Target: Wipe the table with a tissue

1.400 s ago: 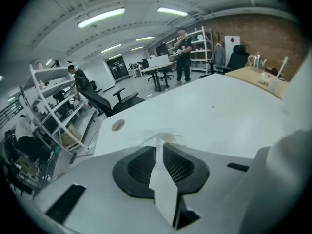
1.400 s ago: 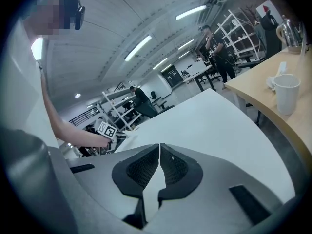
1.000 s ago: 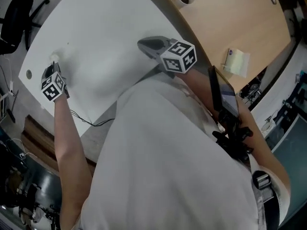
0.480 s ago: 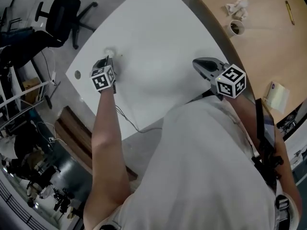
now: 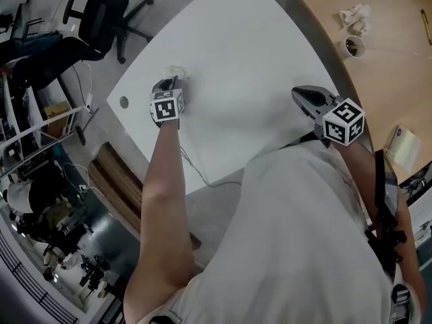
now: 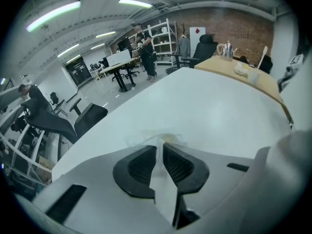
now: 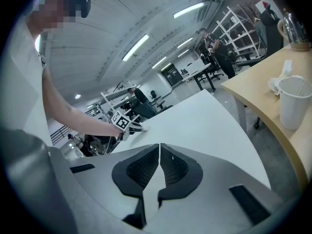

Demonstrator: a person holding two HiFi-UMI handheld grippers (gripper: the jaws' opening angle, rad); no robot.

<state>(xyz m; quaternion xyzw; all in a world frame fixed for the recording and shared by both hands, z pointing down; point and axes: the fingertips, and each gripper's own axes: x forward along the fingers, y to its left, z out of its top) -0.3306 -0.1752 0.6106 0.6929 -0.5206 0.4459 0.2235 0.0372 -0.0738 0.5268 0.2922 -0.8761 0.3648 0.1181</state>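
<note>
A white tissue [image 5: 175, 71] lies bunched on the white table [image 5: 236, 46] near its left corner. My left gripper [image 5: 172, 81] points steeply down onto it and is shut on the tissue [image 6: 161, 139], a strip of which runs back between the pads. The left gripper [image 6: 160, 142] presses the bunch against the tabletop [image 6: 214, 106]. My right gripper [image 5: 298, 93] hovers over the table's near right edge, shut with nothing between its fingers. In the right gripper view the right gripper [image 7: 160, 146] looks across the table [image 7: 195, 126] toward the left gripper [image 7: 132, 126].
A wooden table [image 5: 385, 73] adjoins at the right, bearing a paper cup [image 5: 354, 46], a crumpled tissue [image 5: 356, 15] and a yellow note pad [image 5: 403, 147]. A black office chair [image 5: 108, 12] stands beyond the far left corner. A thin cable [image 5: 196, 174] hangs off the near edge.
My left gripper has slid a short way over the white table with the tissue, away from the corner hole. The head view has swung, so both grippers show further right.
</note>
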